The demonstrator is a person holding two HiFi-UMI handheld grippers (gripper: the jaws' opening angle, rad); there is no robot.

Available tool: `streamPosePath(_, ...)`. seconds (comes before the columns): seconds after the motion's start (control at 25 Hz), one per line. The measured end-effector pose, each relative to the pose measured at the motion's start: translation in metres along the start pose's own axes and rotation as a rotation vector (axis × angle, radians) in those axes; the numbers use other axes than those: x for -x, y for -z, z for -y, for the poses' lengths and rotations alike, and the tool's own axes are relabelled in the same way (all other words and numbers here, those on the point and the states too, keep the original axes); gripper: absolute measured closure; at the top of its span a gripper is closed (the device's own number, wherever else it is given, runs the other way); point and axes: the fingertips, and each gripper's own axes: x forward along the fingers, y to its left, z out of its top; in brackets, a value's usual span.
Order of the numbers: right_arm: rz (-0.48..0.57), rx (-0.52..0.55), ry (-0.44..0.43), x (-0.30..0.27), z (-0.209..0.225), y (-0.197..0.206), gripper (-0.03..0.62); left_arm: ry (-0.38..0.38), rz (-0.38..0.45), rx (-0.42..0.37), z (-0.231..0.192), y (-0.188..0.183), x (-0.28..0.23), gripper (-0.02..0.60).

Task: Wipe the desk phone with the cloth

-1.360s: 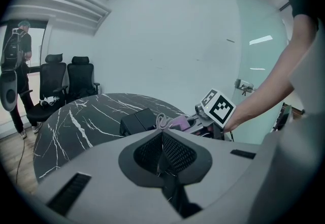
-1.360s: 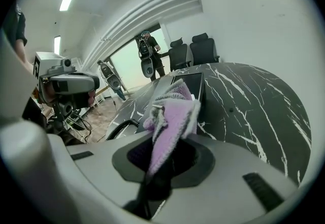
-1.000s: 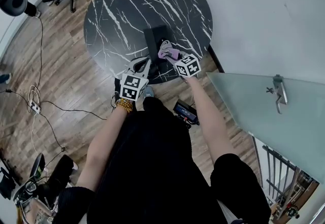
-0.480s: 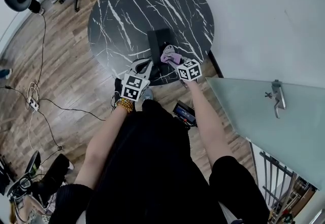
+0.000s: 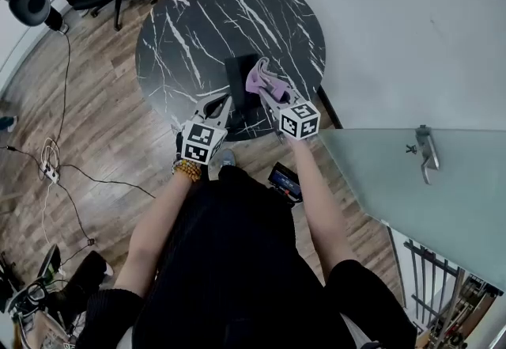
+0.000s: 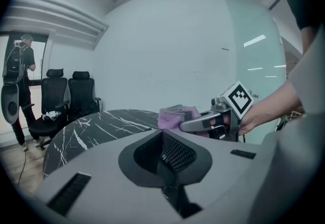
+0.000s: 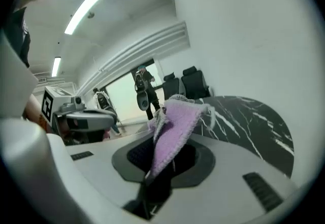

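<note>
A black desk phone (image 5: 239, 74) lies near the front edge of the round black marble table (image 5: 198, 31). My right gripper (image 5: 266, 96) is shut on a purple cloth (image 5: 266, 81), which hangs over the phone's right side. In the right gripper view the cloth (image 7: 175, 126) stands up out of the right gripper (image 7: 162, 154), and the left gripper (image 7: 104, 119) shows at the left. My left gripper (image 5: 224, 104) hovers at the table's front edge, left of the phone, shut with nothing in it. In the left gripper view its own jaws (image 6: 163, 142) are pressed together, with the cloth (image 6: 175, 116) beyond.
Black office chairs (image 6: 66, 98) stand beyond the table, and a person (image 6: 20, 73) stands at the far left. Cables (image 5: 51, 161) trail over the wooden floor. A frosted glass door (image 5: 411, 181) with a handle is at the right. A small black device (image 5: 285, 179) lies on the floor.
The right gripper has carried the cloth a little farther up along the phone's right side. The left gripper has stayed by the table's front edge.
</note>
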Motion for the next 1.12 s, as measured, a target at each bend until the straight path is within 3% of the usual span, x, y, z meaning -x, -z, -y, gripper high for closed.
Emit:
streamPosePath(0.36, 0.34, 0.163, 0.079, 0.055, -0.076, -0.115, 0.516, -0.066, 0.201, -0.051, 0.006, -0.08, 0.03, 0.568)
streamPosePath(0.6, 0.519, 0.128, 0.175, 0.095, -0.104, -0.142, 0.516, -0.105, 0.279, -0.063, 0.017, -0.101, 0.048, 0.568)
streamPosePath(1.12, 0.447, 0.212, 0.148, 0.08, -0.135, -0.117, 0.516, -0.138, 0.279, -0.062, 0.024, -0.092, 0.06, 0.568)
